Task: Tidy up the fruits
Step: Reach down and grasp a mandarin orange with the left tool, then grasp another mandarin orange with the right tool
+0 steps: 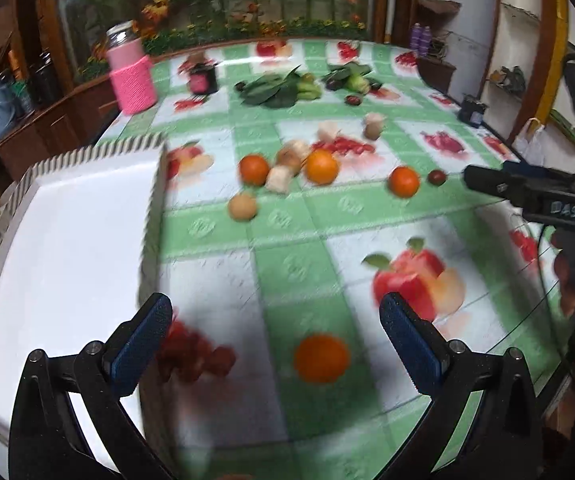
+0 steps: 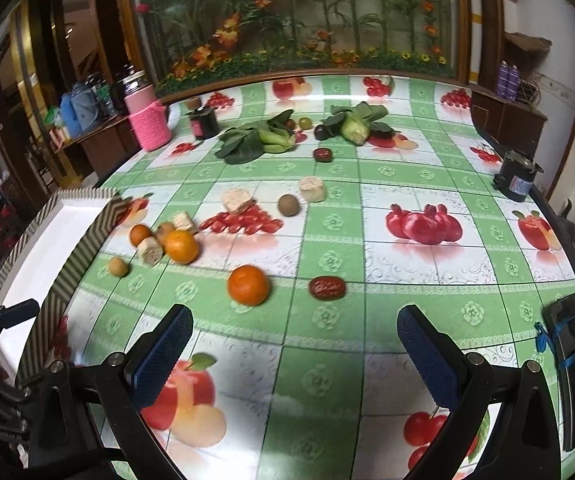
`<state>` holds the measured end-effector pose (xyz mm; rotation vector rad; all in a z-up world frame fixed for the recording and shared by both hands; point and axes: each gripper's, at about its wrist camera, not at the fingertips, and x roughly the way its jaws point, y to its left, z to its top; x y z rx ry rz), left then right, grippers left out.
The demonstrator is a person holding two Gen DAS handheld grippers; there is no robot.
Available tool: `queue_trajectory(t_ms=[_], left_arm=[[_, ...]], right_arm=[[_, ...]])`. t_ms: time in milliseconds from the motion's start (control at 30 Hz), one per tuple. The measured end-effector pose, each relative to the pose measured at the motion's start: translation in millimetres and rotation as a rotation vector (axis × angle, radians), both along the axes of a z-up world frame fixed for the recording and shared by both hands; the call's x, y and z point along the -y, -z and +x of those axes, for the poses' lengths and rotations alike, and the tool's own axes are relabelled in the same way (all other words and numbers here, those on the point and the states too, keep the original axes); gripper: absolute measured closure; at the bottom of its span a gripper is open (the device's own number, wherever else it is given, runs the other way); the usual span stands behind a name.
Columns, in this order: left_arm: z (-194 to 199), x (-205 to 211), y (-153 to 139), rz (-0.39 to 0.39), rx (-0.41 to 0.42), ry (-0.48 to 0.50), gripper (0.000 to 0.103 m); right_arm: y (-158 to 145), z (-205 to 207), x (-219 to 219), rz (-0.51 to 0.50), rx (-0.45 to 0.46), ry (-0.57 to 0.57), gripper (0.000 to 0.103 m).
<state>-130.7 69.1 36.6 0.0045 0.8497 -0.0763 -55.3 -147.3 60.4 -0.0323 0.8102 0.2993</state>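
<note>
My left gripper (image 1: 275, 316) is open and empty above the table, with an orange (image 1: 321, 358) lying just ahead between its fingers. A white tray with a striped rim (image 1: 75, 216) sits at its left. Further off lie more oranges (image 1: 321, 166) (image 1: 403, 181), a tan round fruit (image 1: 242, 207) and a red date (image 1: 436, 177). My right gripper (image 2: 293, 328) is open and empty, with an orange (image 2: 248, 284) and a red date (image 2: 327, 288) a little ahead of it. The tray (image 2: 83, 240) is at its left.
Cut pale chunks (image 2: 237, 200), a brown kiwi-like fruit (image 2: 288, 205) and leafy greens (image 2: 255, 140) lie further back. A pink-sleeved jar (image 2: 147, 120) and a dark jar (image 2: 204, 123) stand at the far left. A black can (image 2: 516, 174) stands at the right edge, a phone (image 2: 571, 364) nearer.
</note>
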Motion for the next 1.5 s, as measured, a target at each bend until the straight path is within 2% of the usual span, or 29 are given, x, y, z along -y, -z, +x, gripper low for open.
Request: queue_trajectory(t_ms=[67,267,467,533,600,667,767,833,867,900,967,1067,1300,1400,1433,1500], left_arm=[[-6,-6,4,-0.023,-0.016,-0.007,0.000],[-12,-2,7,-0.026,-0.012,0.005,0.000],[-12,2,10,0.002,-0.036,0.034,0.001],[-13,2,14,-0.002,-0.055,0.030,0.012],[-13,2,18,0.004,-0.065,0.019,0.029],[-13,2,21,-0.009,-0.077,0.027,0.035],[-13,8,23,0.003,-0.092,0.044,0.036],[-13,13,25,0.009,-0.096,0.059,0.041],[-12,13,25,0.017,-0.106,0.053,0.054],[-10,12,25,0.020,-0.116,0.047,0.063],[-9,10,23,0.028,-0.114,0.034,0.074],[-7,8,22,0.017,-0.122,0.036,0.075],[0,7,19,0.001,-0.123,0.030,0.075],[5,7,15,-0.006,-0.122,0.037,0.075],[6,7,13,-0.010,-0.120,0.038,0.075],[8,6,10,-0.017,-0.112,0.039,0.075]], right_arm=[[0,-6,-2,-0.011,0.007,-0.015,0.000],[5,-12,-6,-0.005,-0.008,-0.069,0.002],[7,-16,-9,-0.022,-0.003,-0.104,0.003],[9,-15,-9,-0.022,-0.013,-0.104,0.006],[12,-13,-8,-0.014,-0.027,-0.112,0.009],[12,-13,-8,-0.005,-0.032,-0.121,0.011],[13,-12,-9,-0.002,-0.033,-0.130,0.012],[13,-12,-11,-0.004,-0.034,-0.135,0.012],[13,-12,-12,-0.003,-0.034,-0.140,0.014],[14,-12,-13,-0.002,-0.035,-0.147,0.017],[15,-11,-16,0.005,-0.044,-0.163,0.027],[18,-7,-20,0.000,-0.053,-0.181,0.032],[22,22,-24,0.028,-0.075,-0.172,0.032],[28,38,-30,-0.001,-0.084,-0.162,0.032],[31,43,-31,-0.009,-0.091,-0.157,0.033],[38,52,-34,-0.011,-0.111,-0.160,0.045]])
